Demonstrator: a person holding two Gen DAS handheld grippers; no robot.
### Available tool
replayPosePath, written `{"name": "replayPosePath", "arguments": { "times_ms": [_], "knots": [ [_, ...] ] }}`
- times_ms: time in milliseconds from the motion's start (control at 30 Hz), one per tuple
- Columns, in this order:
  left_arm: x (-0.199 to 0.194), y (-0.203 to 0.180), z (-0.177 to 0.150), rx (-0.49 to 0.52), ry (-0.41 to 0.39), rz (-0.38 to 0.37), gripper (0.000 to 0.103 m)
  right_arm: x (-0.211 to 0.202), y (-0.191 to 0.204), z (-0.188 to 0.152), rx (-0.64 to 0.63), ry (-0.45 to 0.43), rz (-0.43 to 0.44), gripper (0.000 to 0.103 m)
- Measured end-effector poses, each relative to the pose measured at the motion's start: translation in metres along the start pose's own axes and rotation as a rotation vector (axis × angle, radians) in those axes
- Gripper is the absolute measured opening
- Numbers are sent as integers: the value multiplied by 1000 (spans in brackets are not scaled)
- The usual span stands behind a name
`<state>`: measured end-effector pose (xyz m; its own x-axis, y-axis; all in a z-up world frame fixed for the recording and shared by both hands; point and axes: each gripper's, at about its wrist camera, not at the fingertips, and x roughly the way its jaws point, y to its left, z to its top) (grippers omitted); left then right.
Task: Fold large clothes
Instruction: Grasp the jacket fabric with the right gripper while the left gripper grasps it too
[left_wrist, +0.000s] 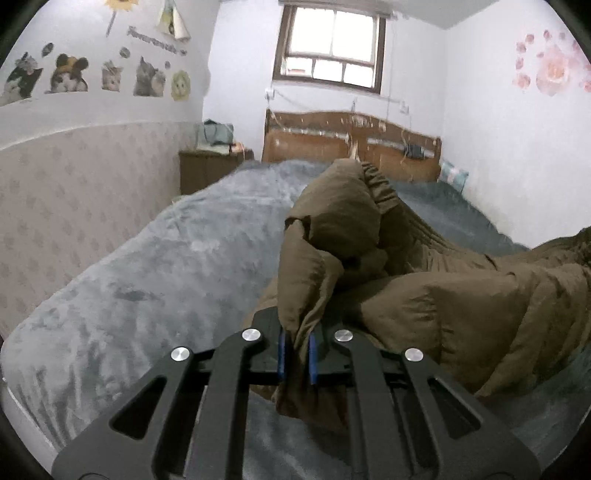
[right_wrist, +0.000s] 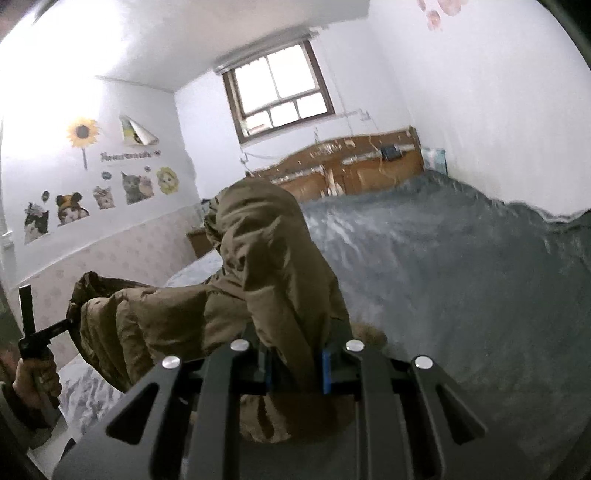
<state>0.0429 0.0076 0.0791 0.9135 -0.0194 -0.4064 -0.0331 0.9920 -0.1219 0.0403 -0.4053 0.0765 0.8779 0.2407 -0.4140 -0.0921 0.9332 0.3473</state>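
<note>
**Mid-lift, both ends pinched**

Both grippers, left gripper (left_wrist: 295, 354) and right gripper (right_wrist: 295, 369), are clamping the brown padded coat (left_wrist: 424, 295), holding it bunched above the grey bed (left_wrist: 166, 266). Looks like it's needing spreading flat next before folding.

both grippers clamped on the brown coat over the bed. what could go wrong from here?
1. The left gripper pinches only a thin bunched fold of the brown coat; padded fabric could slip out under the garment's weight.
2. The right gripper holds a thick wad, so layers may shift inside the grip and skew the fold.
3. The coat hangs bunched and twisted between the two grips, so laying it on the grey blanket now would likely trap creases.
</note>
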Motion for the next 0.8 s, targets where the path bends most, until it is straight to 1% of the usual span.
{"name": "replayPosePath", "arguments": {
  "times_ms": [67,133,200,300,333,400,467,567,633,700,767,800],
  "knots": [
    [-14,3,0,-19,-1,-8,7,-13,1,1,-3,-4,4,18],
    [-21,4,-4,-25,9,-10,7,-16,-1,-2,-2,16,-5,18],
    [-13,-1,-11,-8,25,-3,8,-10,-7,-9,-12,45,-21,18],
    [11,-5,-12,7,51,5,8,17,-17,-15,-12,94,-43,18],
    [25,-7,-8,6,51,7,8,26,-18,-13,-17,99,-49,18],
    [40,-11,0,22,48,27,8,45,-21,-4,-29,96,-54,18],
    [57,-13,19,8,31,39,8,68,-24,14,-25,85,-55,18],
    [83,-20,49,-10,-17,46,8,100,-28,39,-21,64,-66,18],
    [102,-23,63,-17,-25,50,8,122,-30,48,-30,66,-82,18],
    [123,-31,68,-1,-29,70,9,145,-35,52,-26,75,-97,18],
    [150,-41,65,66,-31,130,11,175,-44,46,-17,109,-113,19],
    [159,-42,63,72,-29,143,12,186,-47,41,-15,123,-121,19]
  ]
}}
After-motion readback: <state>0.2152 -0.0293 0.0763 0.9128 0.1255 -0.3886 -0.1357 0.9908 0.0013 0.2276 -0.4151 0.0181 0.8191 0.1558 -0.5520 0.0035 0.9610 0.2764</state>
